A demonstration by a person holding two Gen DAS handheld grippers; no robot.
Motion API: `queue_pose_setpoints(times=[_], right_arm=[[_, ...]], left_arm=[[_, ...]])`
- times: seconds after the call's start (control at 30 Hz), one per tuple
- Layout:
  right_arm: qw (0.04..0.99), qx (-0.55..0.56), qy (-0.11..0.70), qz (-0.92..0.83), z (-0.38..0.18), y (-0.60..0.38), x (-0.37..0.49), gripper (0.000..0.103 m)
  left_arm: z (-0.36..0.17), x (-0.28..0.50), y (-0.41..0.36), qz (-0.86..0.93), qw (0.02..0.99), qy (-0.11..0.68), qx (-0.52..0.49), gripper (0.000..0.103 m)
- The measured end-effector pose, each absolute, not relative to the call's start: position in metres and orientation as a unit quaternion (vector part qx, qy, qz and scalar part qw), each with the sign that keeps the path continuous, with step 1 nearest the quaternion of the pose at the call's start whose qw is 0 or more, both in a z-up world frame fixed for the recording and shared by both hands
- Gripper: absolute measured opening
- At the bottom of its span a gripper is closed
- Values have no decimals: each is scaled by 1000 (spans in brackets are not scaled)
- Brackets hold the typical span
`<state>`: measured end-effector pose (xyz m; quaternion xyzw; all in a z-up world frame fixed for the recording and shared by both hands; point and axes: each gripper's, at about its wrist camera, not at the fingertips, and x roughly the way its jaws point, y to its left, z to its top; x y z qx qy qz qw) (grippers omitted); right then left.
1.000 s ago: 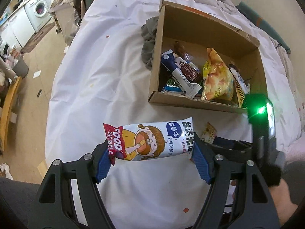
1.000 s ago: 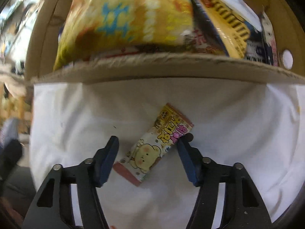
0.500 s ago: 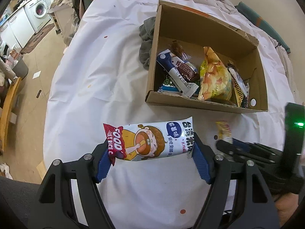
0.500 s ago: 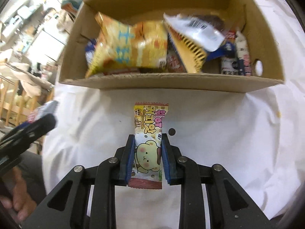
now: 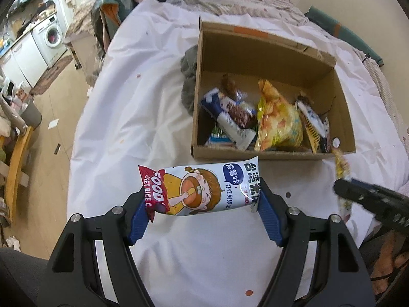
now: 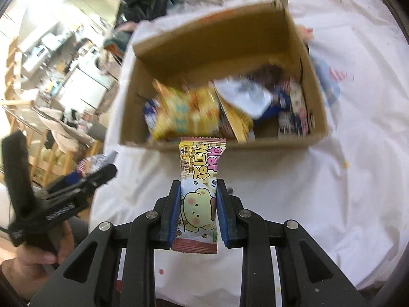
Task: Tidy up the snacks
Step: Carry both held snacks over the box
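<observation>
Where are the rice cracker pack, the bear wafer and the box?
rice cracker pack (image 5: 202, 189): left wrist view, cartoon face at its middle
bear wafer (image 6: 198, 192): right wrist view, mid-wrapper
box (image 5: 255, 154): left wrist view, near wall

A bed covered with a wrinkled white sheet (image 5: 143, 117) dotted with small reddish and orange specks is carrying everything here. An open brown cardboard box (image 5: 268, 58) is sitting directly on the sheet, its near wall (image 6: 268, 143) facing the cameras and its inside crowded with snack packets. A crumpled grey cloth (image 5: 188, 81) is lying on the sheet, touching the box's left wall. Rumpled beige striped bedding (image 5: 230, 2) is bunching at the far end of the bed. A small dark round spot (image 5: 288, 194) is showing on the sheet in front of the box.
</observation>
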<state>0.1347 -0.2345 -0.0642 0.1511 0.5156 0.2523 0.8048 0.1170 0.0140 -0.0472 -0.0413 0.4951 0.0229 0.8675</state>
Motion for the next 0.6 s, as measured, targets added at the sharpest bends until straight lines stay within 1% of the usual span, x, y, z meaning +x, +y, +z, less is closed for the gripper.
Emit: queue_pose_setpoints(times=[0.3, 0.4, 0.6], right_arm=[[844, 172, 432, 269, -9, -252, 158, 27], [851, 187, 416, 262, 0, -263, 172, 27], [864, 183, 405, 237, 3, -275, 196, 27]], left_arm=[[-9, 140, 15, 13, 887, 460, -35, 71], [1, 154, 13, 8, 892, 450, -30, 71], [13, 179, 6, -5, 903, 430, -20, 71]])
